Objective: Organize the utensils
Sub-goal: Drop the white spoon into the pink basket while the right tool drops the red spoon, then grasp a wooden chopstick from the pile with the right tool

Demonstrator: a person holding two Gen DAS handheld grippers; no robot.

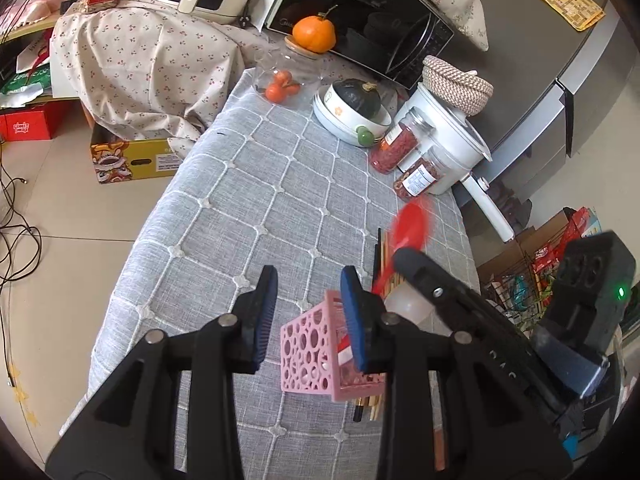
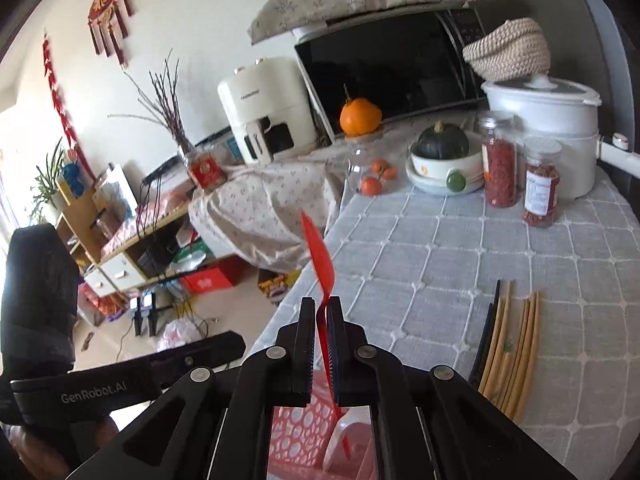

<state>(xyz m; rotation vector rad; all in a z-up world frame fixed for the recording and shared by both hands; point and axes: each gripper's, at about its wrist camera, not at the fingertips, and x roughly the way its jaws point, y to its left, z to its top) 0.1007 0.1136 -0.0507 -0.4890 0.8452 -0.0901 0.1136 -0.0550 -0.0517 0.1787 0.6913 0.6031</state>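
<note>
A pink perforated basket stands near the table's front edge, and also shows below the right gripper. My left gripper is open and empty, with its right pad at the basket's rim. My right gripper is shut on a red plastic spoon, bowl pointing up, held above the basket; the spoon looks blurred in the left wrist view. Several chopsticks lie on the grey cloth to the right of the basket. A white spoon lies partly hidden beside them.
At the back of the grey quilted table stand two spice jars, a white pot, stacked bowls with a squash, a glass jar with oranges and a microwave. The floor lies to the left.
</note>
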